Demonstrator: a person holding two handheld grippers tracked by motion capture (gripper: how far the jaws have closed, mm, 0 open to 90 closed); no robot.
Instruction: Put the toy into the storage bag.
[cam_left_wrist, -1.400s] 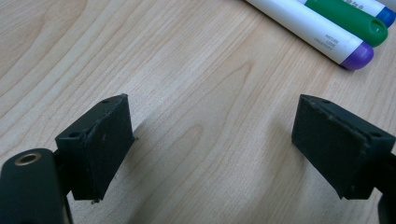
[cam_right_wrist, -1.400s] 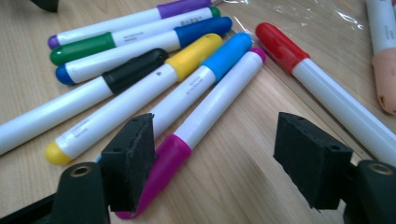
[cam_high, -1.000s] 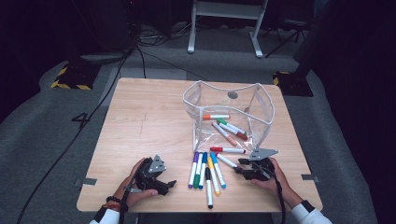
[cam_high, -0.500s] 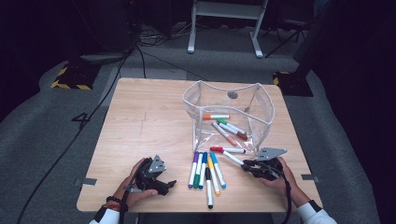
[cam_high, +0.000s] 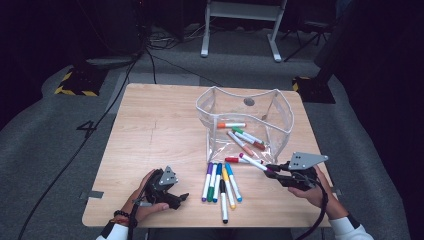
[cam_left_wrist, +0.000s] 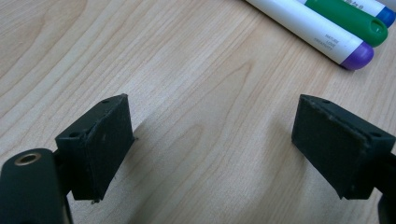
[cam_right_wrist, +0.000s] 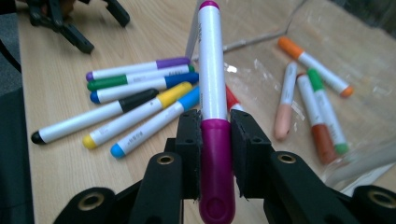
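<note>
One marker with a magenta cap (cam_right_wrist: 215, 140) is clamped between the fingers of the right gripper (cam_right_wrist: 215, 154). In the earlier high views that gripper was low beside the row of markers; its jaws have just been closing, and they are now pressed on the capped end, with the white barrel pointing away from the hand. In the high view the marker (cam_high: 252, 162) is seen lifted off the counter (cam_high: 150, 125), its far end reaching toward the open front of the clear plastic bag (cam_high: 280, 107). From this it can be judged that the pick-up is done and the carry into the bag has been started.

Four markers (cam_high: 241, 134) are already lying inside the bag, and a red one (cam_high: 233, 160) rests at its front edge. Six more markers (cam_high: 220, 182) are left in a loose row on the counter in front of it, so the sorting is judged to be less than half done.

The left gripper (cam_high: 167, 190) has been kept where it was, resting near the counter's front edge, well apart from the bag. Its fingers (cam_left_wrist: 100, 140) are parted about halfway over bare wood, and nothing is held between them; the purple-capped marker (cam_left_wrist: 322, 35) lies just beyond their reach.
</note>
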